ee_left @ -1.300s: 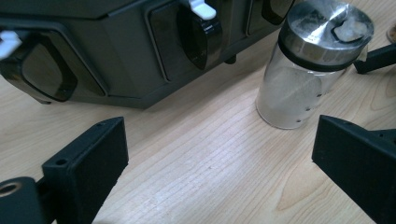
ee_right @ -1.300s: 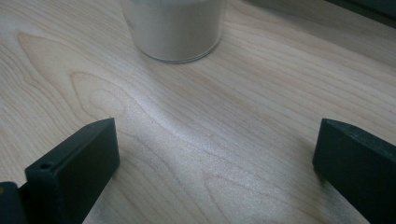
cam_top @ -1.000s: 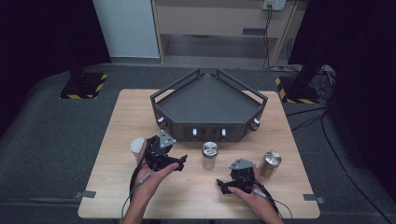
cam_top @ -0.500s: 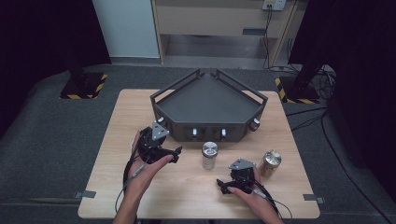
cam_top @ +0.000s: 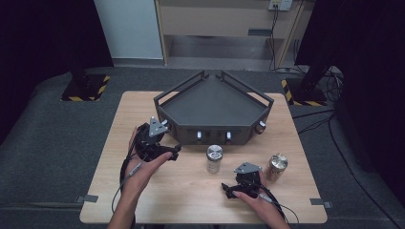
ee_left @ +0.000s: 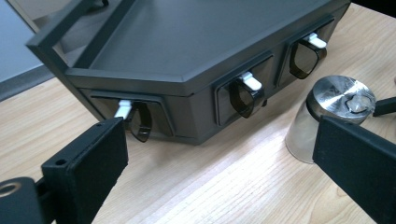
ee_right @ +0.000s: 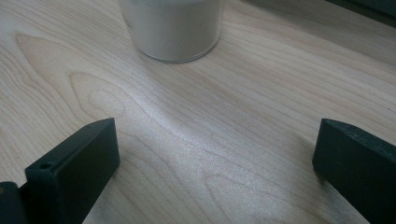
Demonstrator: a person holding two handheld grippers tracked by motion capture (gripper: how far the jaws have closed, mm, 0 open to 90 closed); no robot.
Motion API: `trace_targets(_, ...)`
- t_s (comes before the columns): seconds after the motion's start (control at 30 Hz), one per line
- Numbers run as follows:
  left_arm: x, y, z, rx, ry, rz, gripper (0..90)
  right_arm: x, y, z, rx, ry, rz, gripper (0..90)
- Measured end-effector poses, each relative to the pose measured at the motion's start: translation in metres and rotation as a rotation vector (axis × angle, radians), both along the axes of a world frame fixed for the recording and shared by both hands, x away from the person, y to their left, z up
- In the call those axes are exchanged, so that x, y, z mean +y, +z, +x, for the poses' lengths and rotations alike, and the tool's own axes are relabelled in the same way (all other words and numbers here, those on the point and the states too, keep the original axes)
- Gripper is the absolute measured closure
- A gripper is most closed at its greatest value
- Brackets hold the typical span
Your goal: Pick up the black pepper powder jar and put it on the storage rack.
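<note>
A: Roughly placed: silver can (cam_top: 214,159) upright at surface centre, at 3 o'clock of left claw (cam_top: 165,153); both claws released, empty.

B: Judged light, thin-walled, slippery; mid-wall grip advised.

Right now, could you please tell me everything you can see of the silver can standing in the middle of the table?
The silver can stands upright on the wooden table, just in front of the dark tray's front wall, apart from it. It looks like bare brushed metal, with a shiny flat top and a pull tab that seems unopened. Nothing touches it but the table. In the left gripper view it sits beyond the open left gripper, near one jaw. The right gripper faces its base.
</note>
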State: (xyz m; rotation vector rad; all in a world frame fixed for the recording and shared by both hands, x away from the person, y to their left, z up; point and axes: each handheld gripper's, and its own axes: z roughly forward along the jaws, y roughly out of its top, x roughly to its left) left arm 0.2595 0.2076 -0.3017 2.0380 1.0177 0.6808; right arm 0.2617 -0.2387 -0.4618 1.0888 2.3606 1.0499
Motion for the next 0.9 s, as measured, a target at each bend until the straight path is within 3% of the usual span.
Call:
trace_targets(0.43, 0.023, -0.002, -0.002, -0.022, 0.045, -0.015, 1.6, 0.0, 0.0, 0.0, 0.0, 0.001, -0.001, 0.7)
trace_targets(0.9, 0.051, -0.024, -0.009, -0.02, 0.103, -0.033, 1.6, 0.0, 0.0, 0.0, -0.001, 0.001, -0.001, 0.7)
